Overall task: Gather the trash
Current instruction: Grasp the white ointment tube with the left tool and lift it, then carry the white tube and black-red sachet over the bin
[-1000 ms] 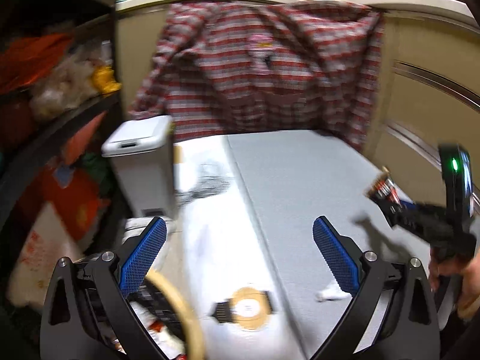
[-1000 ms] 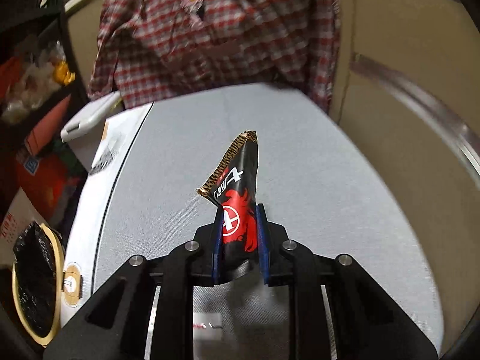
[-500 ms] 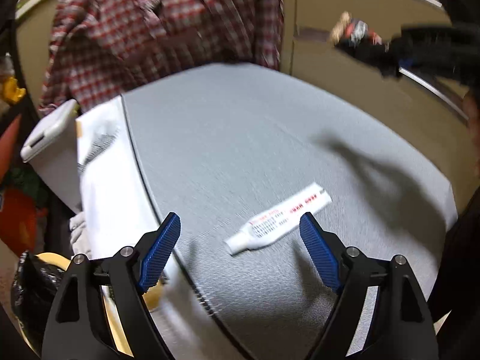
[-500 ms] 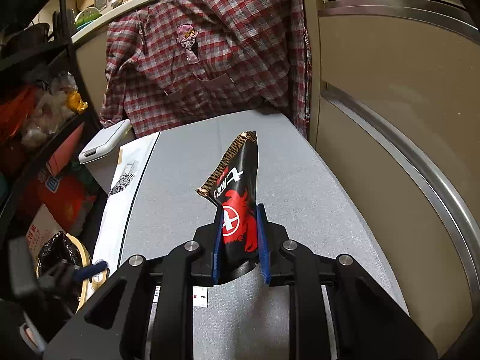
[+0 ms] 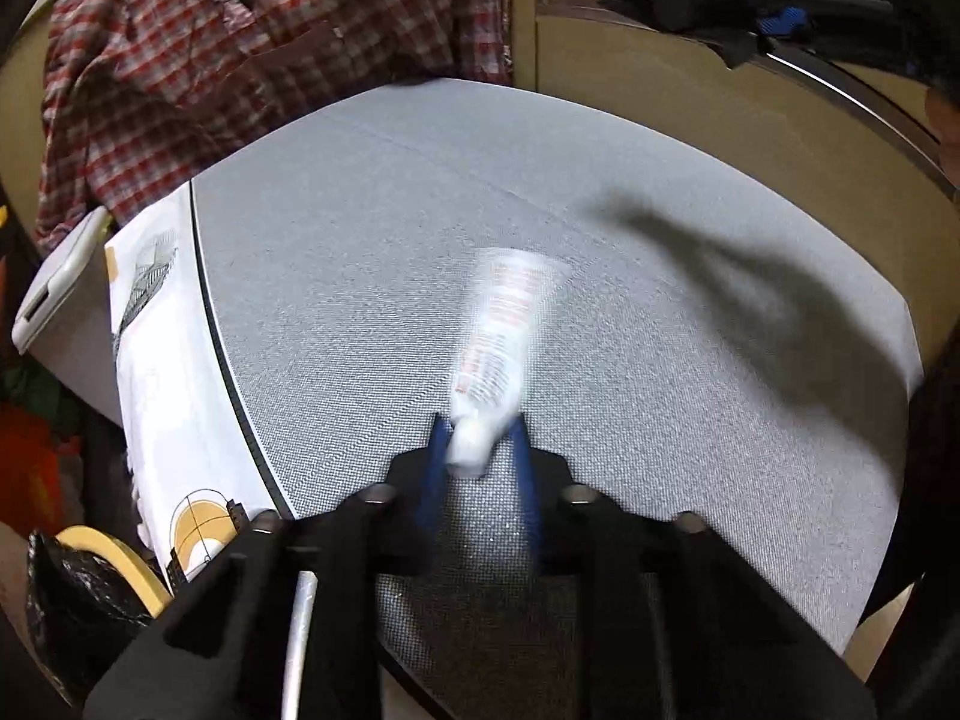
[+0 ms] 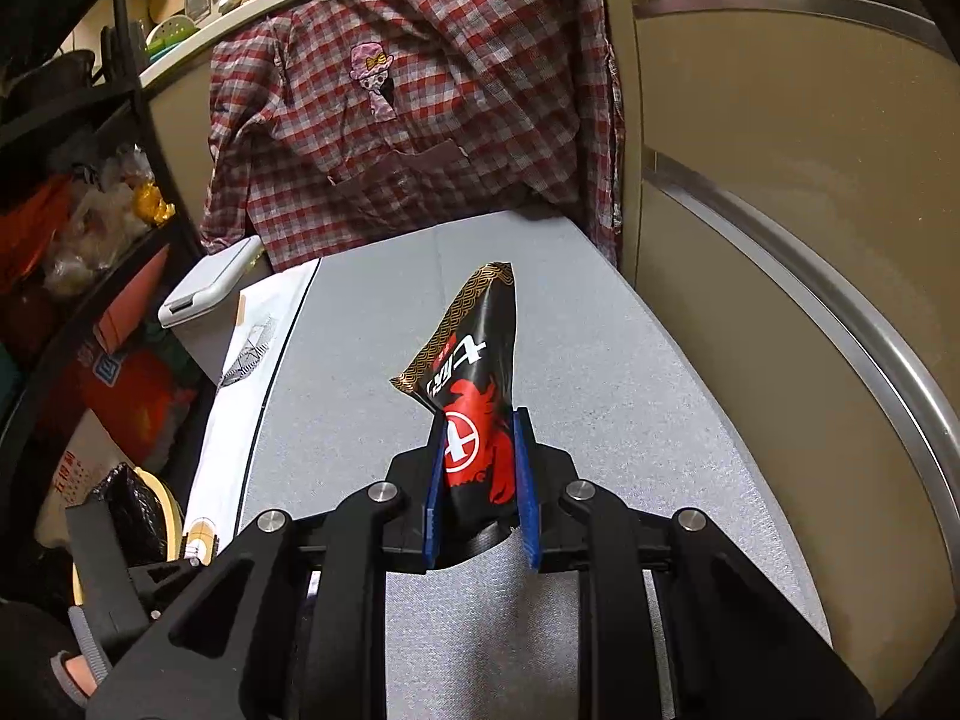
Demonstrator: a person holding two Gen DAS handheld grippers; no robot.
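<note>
**Closing on the tube, wrapper held in the other hand**

My left gripper (image 5: 479, 443) is closing its jaws on the capped end of the white tube (image 5: 501, 336), which a second ago was lying untouched on the grey mat (image 5: 360, 276) between wide-open blue pads. The tube is now pointing away from me, blurred, its cap between the pads. My right gripper (image 6: 480, 468) is clamping the black and red snack wrapper (image 6: 474, 396) as before, holding it upright above the mat's near half. To the left, below the mat's edge, a yellow-rimmed bin (image 6: 171, 507) is lined with a black bag (image 6: 135, 510); I cannot tell what is inside. A white lidded bin (image 6: 210, 294) is standing farther left, its lid down.
</note>
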